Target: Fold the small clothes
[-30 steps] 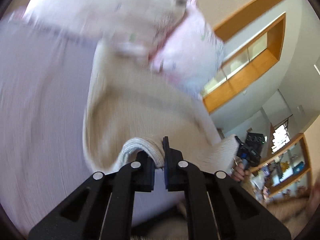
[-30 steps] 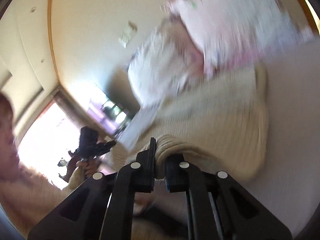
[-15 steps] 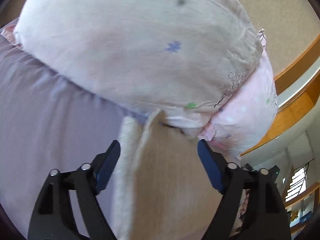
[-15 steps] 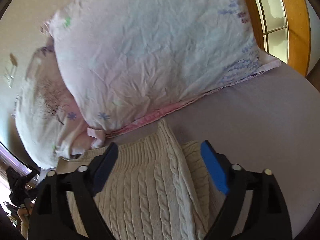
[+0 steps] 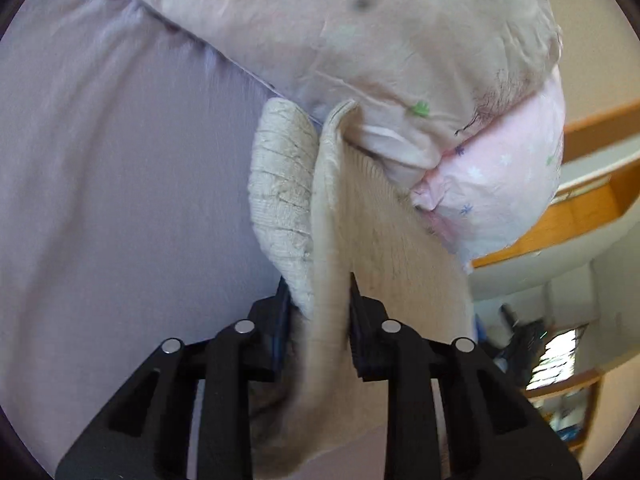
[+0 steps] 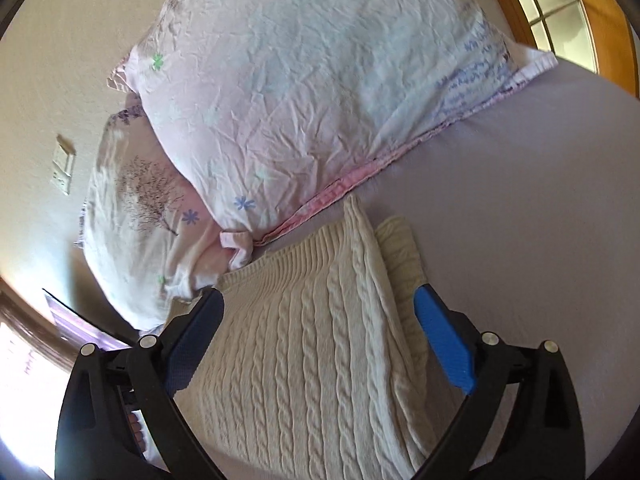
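Nearest the left wrist camera, the left gripper [image 5: 318, 312] is pinching a thick fold of a cream cable-knit sweater [image 5: 332, 216], its two black fingers pressing in on the knit from either side. The fold is rising from between the fingers and stretching away toward the pillows, with a ribbed part of the sweater [image 5: 280, 184] lying just to its left on the lilac bedsheet [image 5: 120, 168].

Nearest the right wrist camera, the right gripper [image 6: 320, 344] is hovering with its blue-padded fingers [image 6: 444, 344] spread wide, gripping nothing. The sweater [image 6: 304, 340] is lying flat on the bedsheet [image 6: 540, 208] beneath and between them, its cables running away from the lens and its far corner reaching the pillows' edge.

Beyond the sweater, a pale pink flowered pillow [image 6: 320, 80] is leaning over a second pillow [image 6: 136, 208] printed with a bare tree. Farther back, a cream wall [image 6: 52, 60] is carrying a light switch plate [image 6: 63, 164], and a wood-framed window [image 6: 560, 12] is showing at the upper right
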A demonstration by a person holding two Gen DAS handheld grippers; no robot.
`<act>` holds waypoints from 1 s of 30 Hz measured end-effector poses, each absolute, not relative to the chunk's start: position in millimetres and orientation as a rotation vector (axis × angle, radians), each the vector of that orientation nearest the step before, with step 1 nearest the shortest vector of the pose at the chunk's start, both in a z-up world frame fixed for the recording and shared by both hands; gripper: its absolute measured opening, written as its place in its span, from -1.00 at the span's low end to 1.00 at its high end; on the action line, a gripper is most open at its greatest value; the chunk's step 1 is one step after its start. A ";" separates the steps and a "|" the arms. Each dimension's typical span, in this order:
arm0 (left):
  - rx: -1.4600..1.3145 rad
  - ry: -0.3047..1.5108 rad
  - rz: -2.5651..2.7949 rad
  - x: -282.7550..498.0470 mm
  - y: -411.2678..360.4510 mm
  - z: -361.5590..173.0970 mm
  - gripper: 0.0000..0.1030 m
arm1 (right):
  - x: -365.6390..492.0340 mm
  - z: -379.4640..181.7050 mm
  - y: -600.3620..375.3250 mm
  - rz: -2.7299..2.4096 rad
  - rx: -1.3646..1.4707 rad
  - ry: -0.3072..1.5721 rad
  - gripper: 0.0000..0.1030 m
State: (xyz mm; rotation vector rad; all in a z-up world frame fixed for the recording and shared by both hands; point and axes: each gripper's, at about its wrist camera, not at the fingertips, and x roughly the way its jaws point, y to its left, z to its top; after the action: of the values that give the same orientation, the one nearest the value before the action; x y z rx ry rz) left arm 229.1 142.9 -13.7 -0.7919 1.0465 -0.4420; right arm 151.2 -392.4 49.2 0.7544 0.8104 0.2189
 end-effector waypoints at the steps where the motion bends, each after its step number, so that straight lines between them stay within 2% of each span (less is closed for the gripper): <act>1: -0.827 1.034 -0.457 229.5 140.9 -10.9 -0.62 | 146.2 49.6 -397.0 0.229 0.770 0.803 0.90; 5: -0.861 0.887 -0.658 230.3 90.9 51.8 -0.65 | 122.8 61.1 -419.6 0.220 0.792 0.746 0.90; 9: -0.856 0.833 -0.915 239.3 -18.5 93.9 -0.63 | 103.4 77.4 -436.2 0.170 0.764 0.667 0.90; 10: -0.833 0.856 -0.980 243.2 -64.2 93.1 -0.53 | 102.0 77.9 -439.2 0.161 0.763 0.662 0.90; 11: -0.817 0.894 -1.022 245.6 -91.1 89.1 -0.24 | 101.5 77.5 -442.3 0.151 0.766 0.664 0.90; 12: -0.809 0.960 -1.095 248.4 -123.5 81.5 -0.16 | 102.1 76.6 -445.3 0.145 0.771 0.672 0.90; 14: -0.824 1.096 -1.216 246.5 -164.3 66.3 -0.13 | 102.8 73.9 -455.8 0.144 0.792 0.705 0.90; 15: -0.822 1.097 -1.230 242.4 -165.7 64.9 -0.07 | 102.6 72.6 -459.3 0.153 0.800 0.718 0.90; 17: -0.767 1.004 -1.160 235.3 -142.2 71.2 0.35 | 106.3 71.1 -463.6 0.192 0.809 0.750 0.90; 18: -0.728 0.943 -1.048 233.1 -119.2 74.5 0.64 | 112.6 69.7 -462.8 0.224 0.808 0.776 0.90; 19: -0.689 0.897 -0.941 231.5 -96.7 75.7 0.69 | 117.5 68.1 -459.1 0.248 0.805 0.798 0.91; 22: -0.578 0.911 -0.719 231.4 -61.4 66.1 0.70 | 143.4 57.8 -437.5 0.318 0.769 0.907 0.91; 24: -0.567 0.990 -0.657 232.6 -48.1 46.7 0.70 | 160.4 47.9 -420.3 0.338 0.734 0.986 0.91; 28: -0.527 1.134 -0.628 235.2 -67.9 10.1 0.70 | 181.9 23.6 -399.4 0.365 0.764 1.106 0.91; 30: -0.531 1.143 -0.640 233.0 -75.6 2.3 0.75 | 183.5 18.3 -393.4 0.363 0.750 1.124 0.91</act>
State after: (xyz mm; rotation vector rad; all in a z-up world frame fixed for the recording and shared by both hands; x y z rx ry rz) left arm 233.0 -75.6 2.3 -0.5306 1.1434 -0.6399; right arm 183.5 -393.4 18.3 0.7503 1.1236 0.3627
